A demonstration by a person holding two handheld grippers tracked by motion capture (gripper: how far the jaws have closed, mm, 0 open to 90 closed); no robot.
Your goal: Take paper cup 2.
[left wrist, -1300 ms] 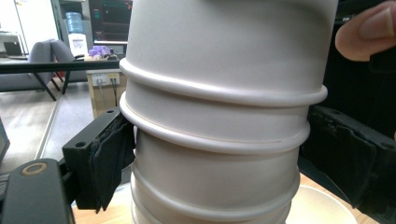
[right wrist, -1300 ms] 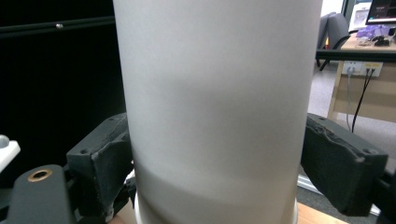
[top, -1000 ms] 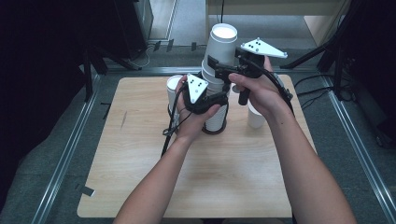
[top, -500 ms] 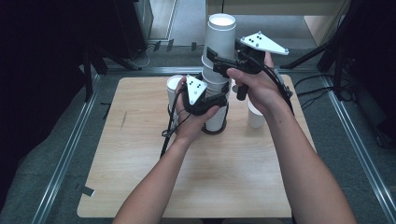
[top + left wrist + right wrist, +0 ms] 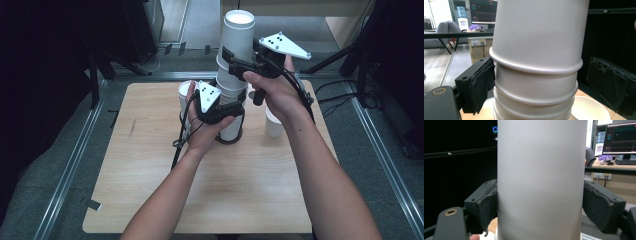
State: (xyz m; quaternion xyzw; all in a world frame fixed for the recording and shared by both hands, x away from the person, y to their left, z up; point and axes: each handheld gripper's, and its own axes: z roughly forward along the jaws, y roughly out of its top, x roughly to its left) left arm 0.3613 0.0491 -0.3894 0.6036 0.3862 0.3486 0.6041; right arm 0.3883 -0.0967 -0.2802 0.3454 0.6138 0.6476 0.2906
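A tall stack of white paper cups point(image 5: 231, 95) stands upright on the wooden surface point(image 5: 150, 165). The right gripper point(image 5: 231, 59) has its fingers point(image 5: 484, 205) clamped on the top cup point(image 5: 239, 35), which sits raised above the rest. The left gripper point(image 5: 239, 107) brackets the lower cups; its fingers point(image 5: 480, 82) have just been opening, and the far pad appears to stand clear. Single white cups wait left point(image 5: 185, 95) and right point(image 5: 273, 122) of the stack.

Reached in from below – left black two-jaw gripper point(image 5: 235, 107) low, jaws just opening; right black two-jaw gripper point(image 5: 235, 62) raised higher, jaws closing.
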